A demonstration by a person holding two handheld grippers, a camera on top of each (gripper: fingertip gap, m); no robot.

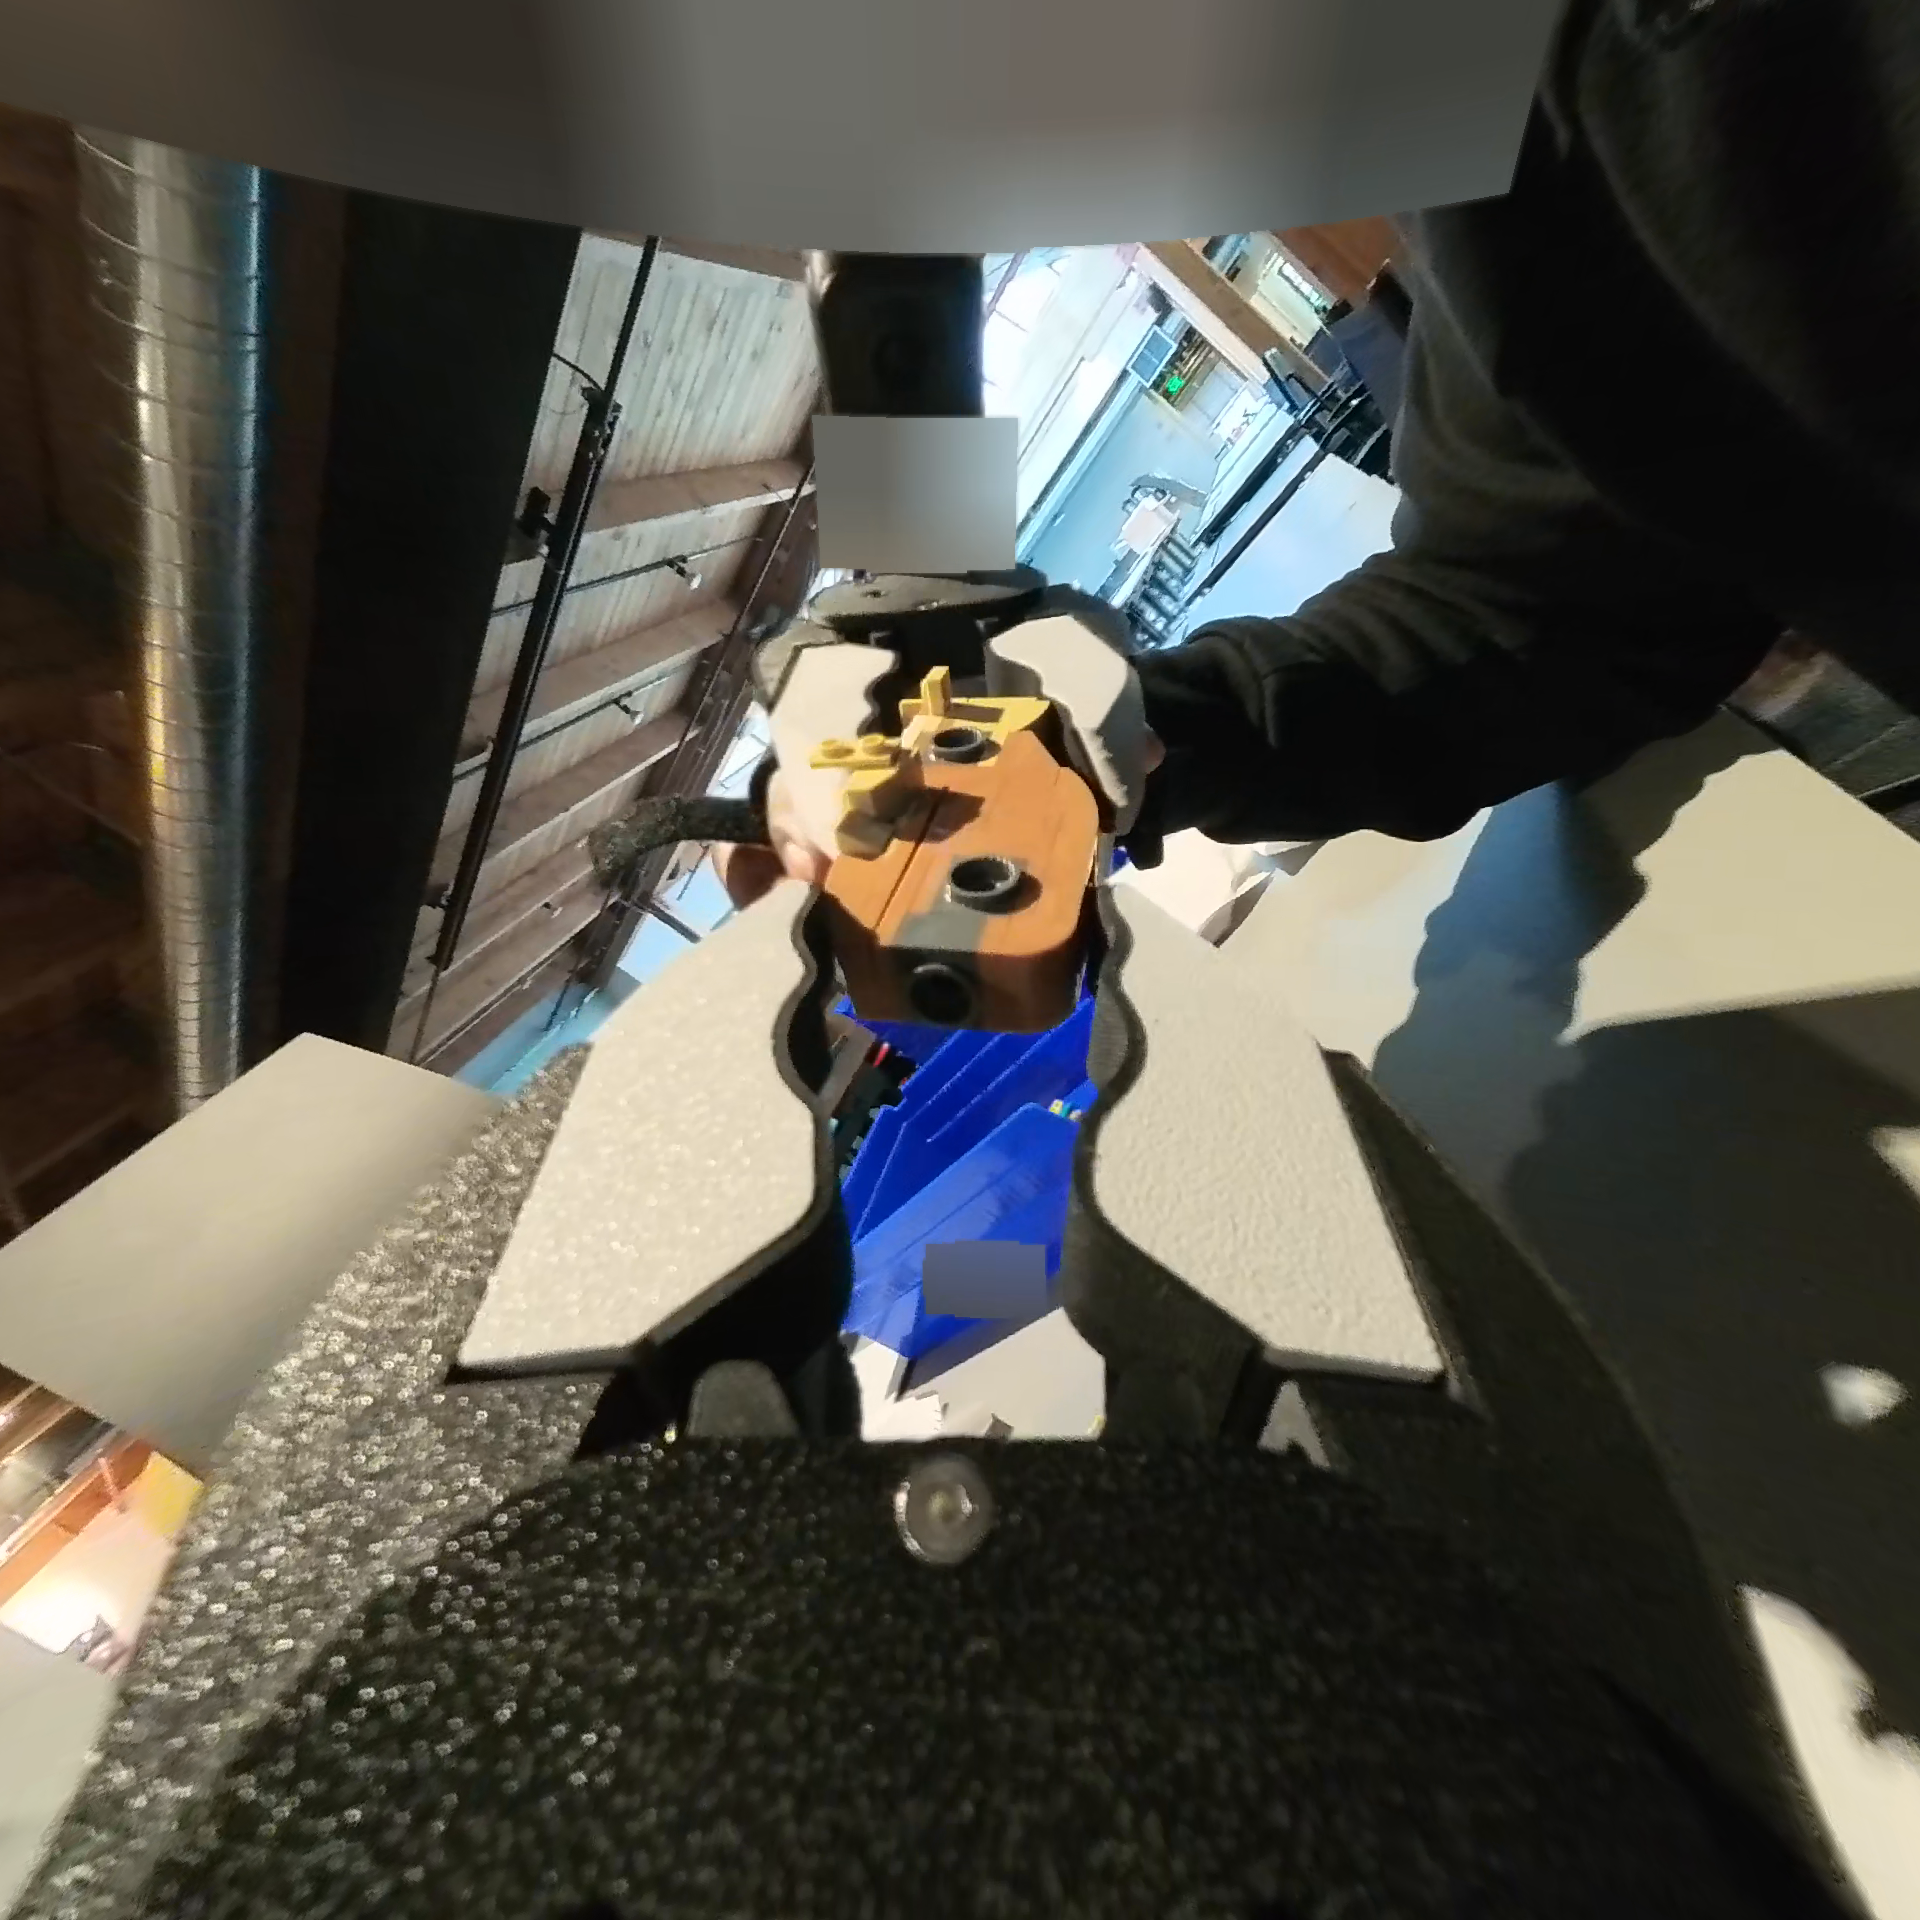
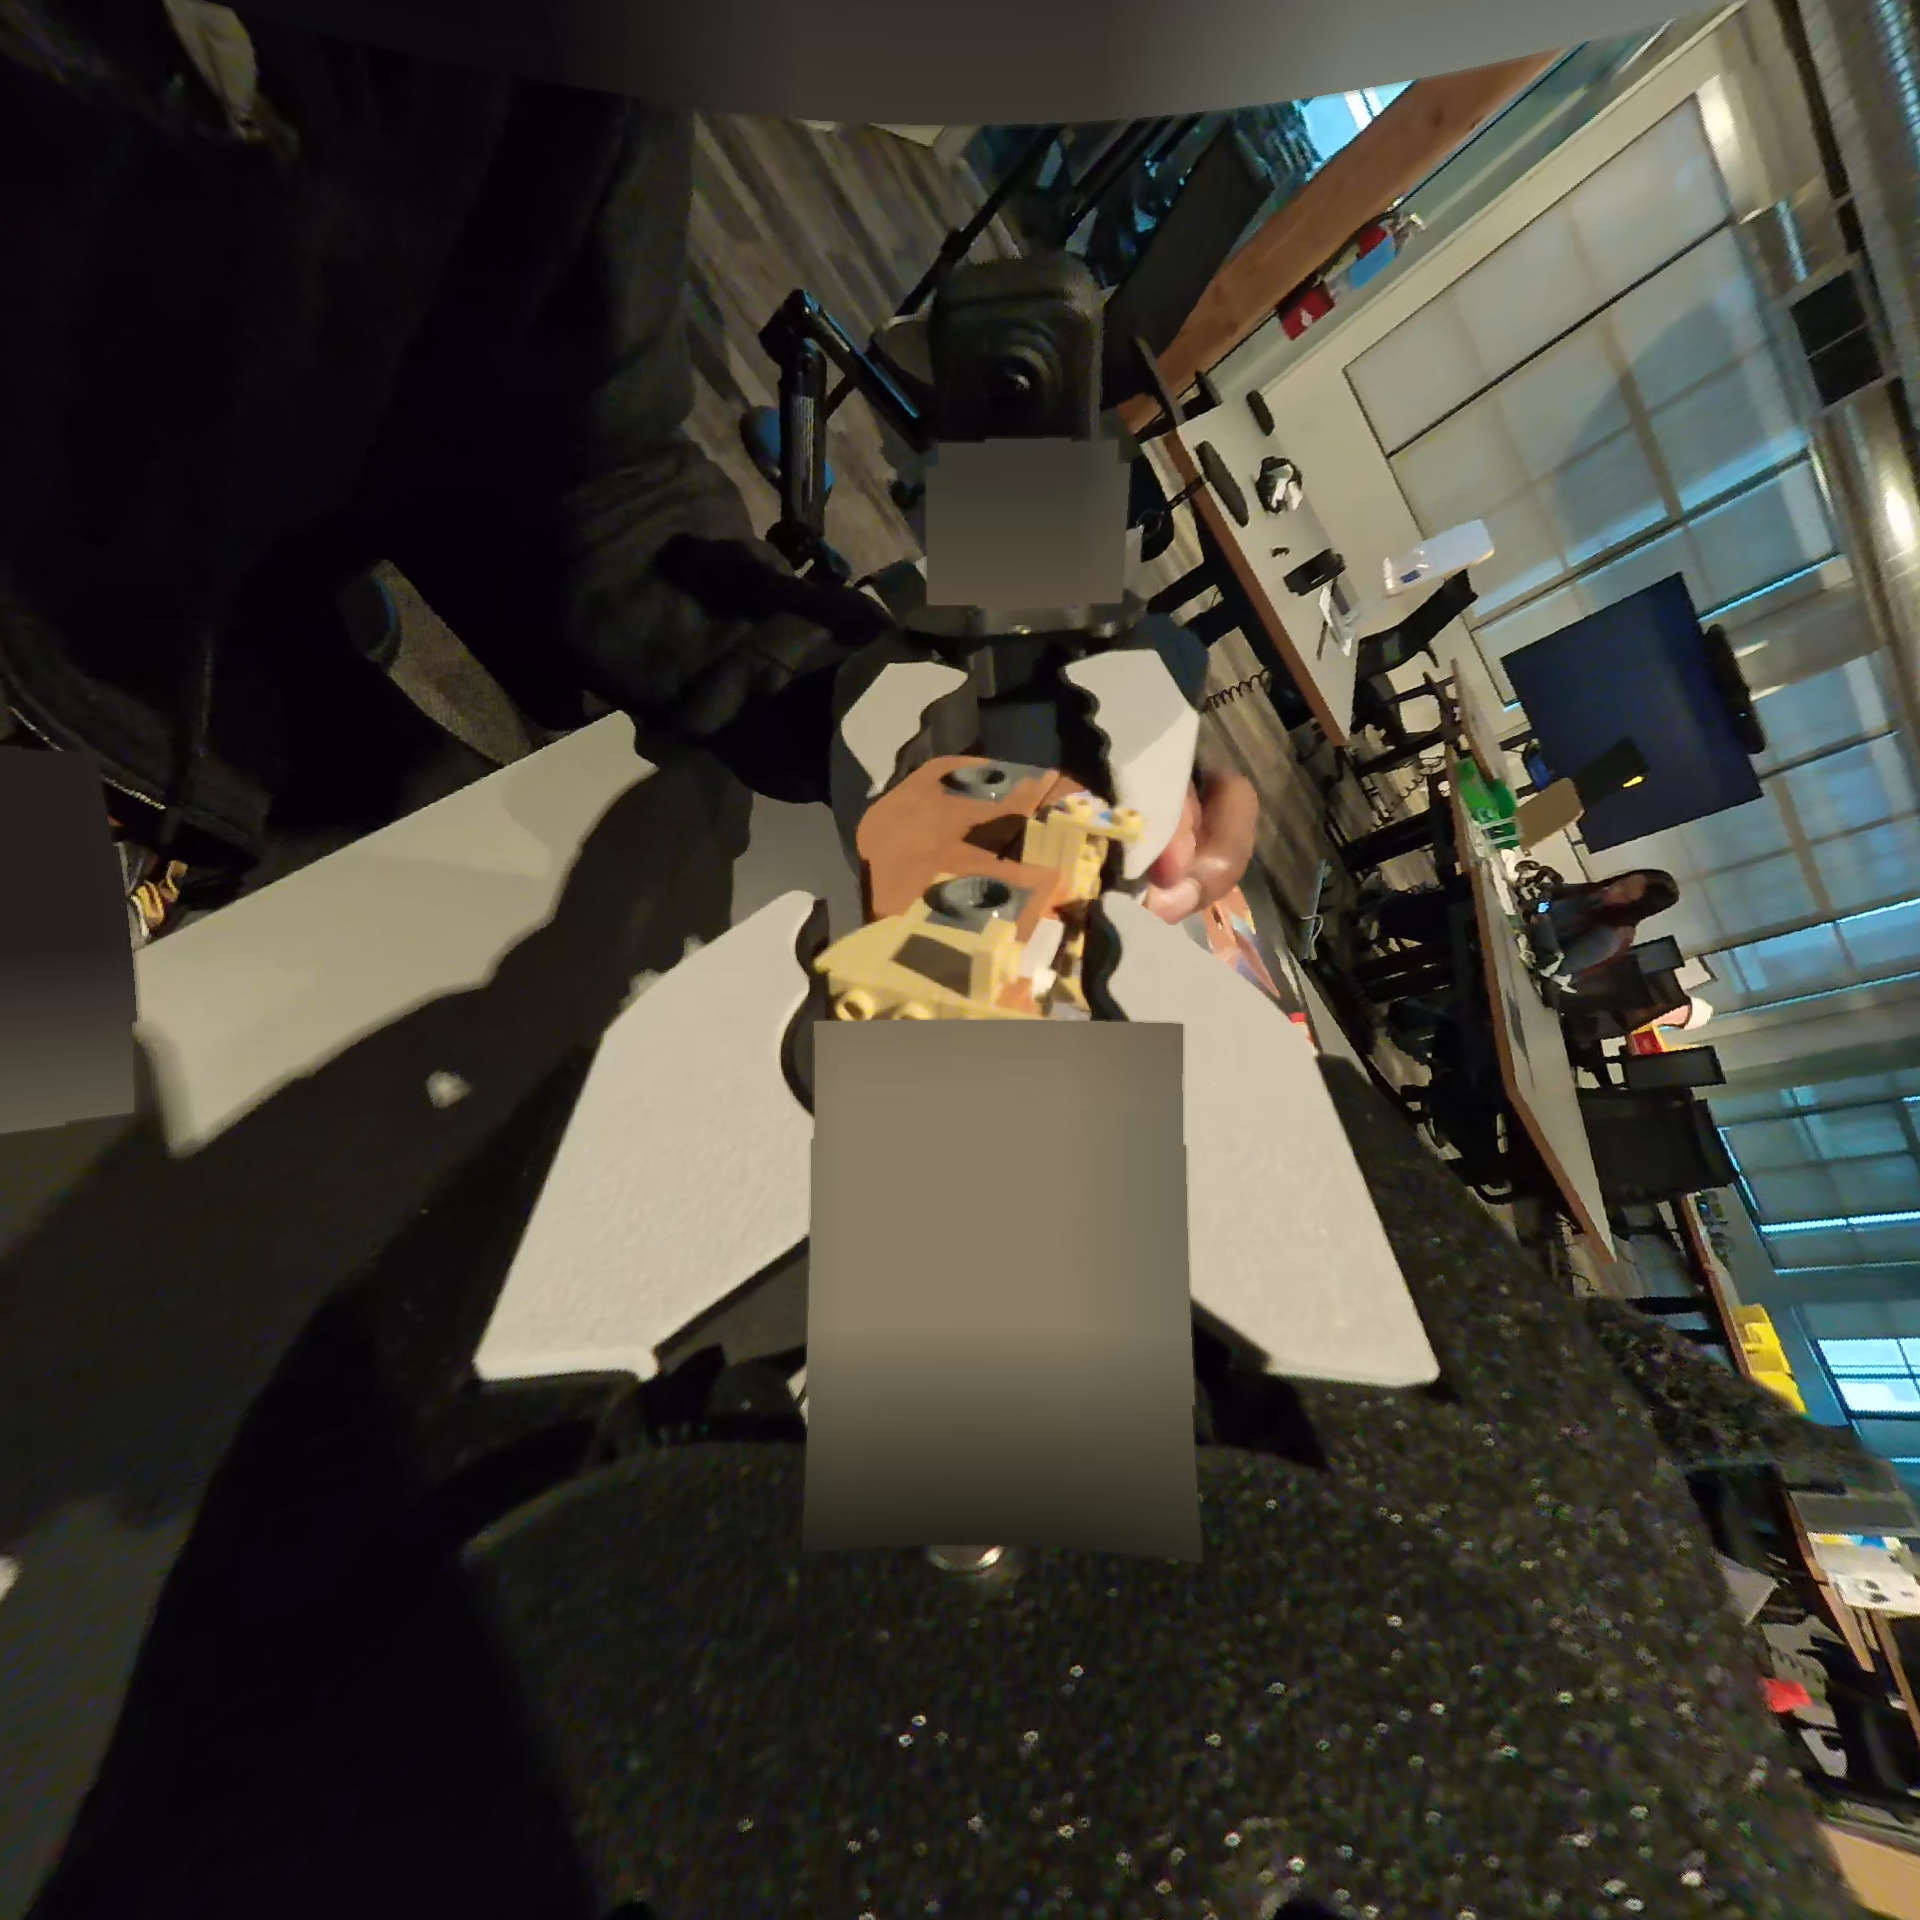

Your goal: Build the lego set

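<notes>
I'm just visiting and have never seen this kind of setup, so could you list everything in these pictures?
Lego model: one, brown with dark grey round holes and tan pieces, held in the air between both grippers.
Blue bins: several, blue, below the model.
Table: one, light grey, underneath.
Monitor: one, dark, on a far desk.
Left gripper: one, grey fingers closed on the model's near end.
Right gripper: one, grey fingers closed on the tan end.
Sleeve: dark, the person's arm behind the right gripper.
</notes>
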